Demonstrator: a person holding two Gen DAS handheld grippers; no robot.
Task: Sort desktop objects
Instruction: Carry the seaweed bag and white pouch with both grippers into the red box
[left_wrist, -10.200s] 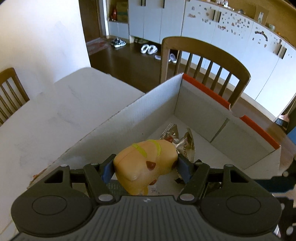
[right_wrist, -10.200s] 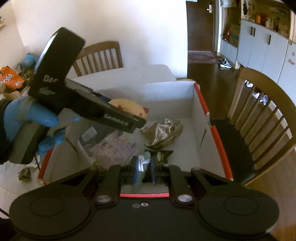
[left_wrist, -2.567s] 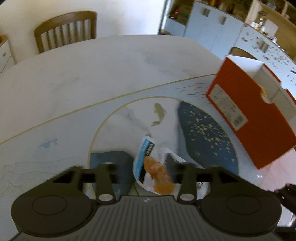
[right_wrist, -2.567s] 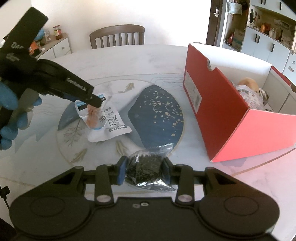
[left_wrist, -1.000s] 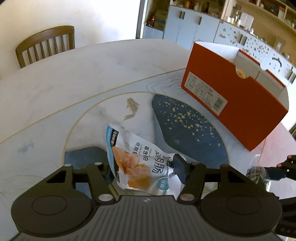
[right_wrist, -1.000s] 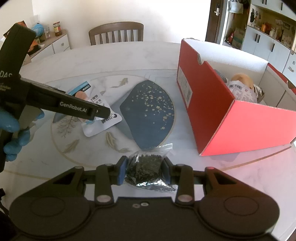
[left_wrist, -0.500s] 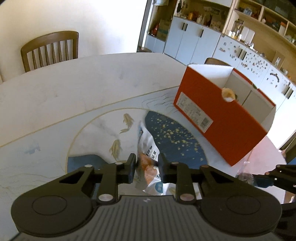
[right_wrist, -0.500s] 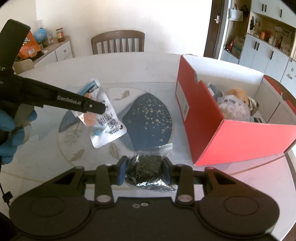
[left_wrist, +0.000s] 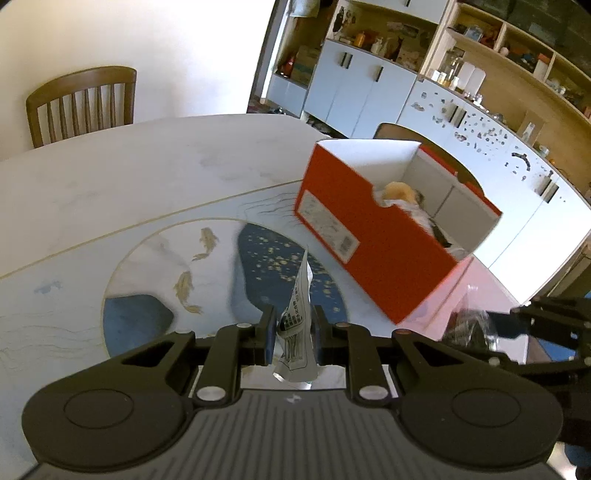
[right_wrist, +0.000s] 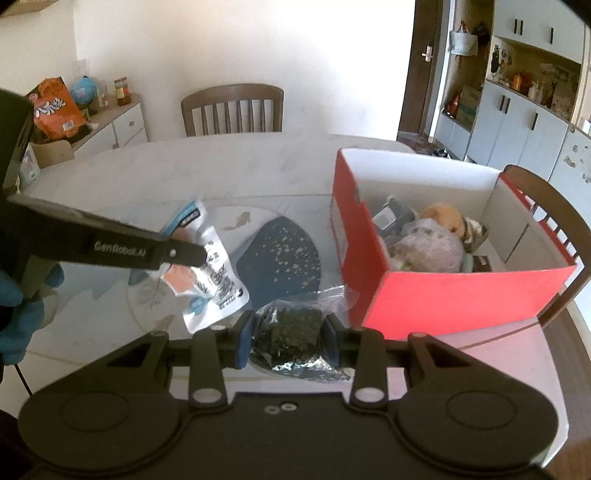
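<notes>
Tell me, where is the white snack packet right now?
The white snack packet hangs pinched in the left gripper, lifted above the table, left of the red box in the right wrist view.

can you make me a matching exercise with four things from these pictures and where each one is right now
Things:
1. white snack packet
2. clear bag of dark bits
3. plush toy
4. orange snack bag

Places:
A. inside the red box
B. on the side cabinet by the wall
C. pinched in the left hand-held gripper
D. pinched in the right hand-held gripper

Pairs: 1-C, 2-D, 3-A, 4-B
</notes>
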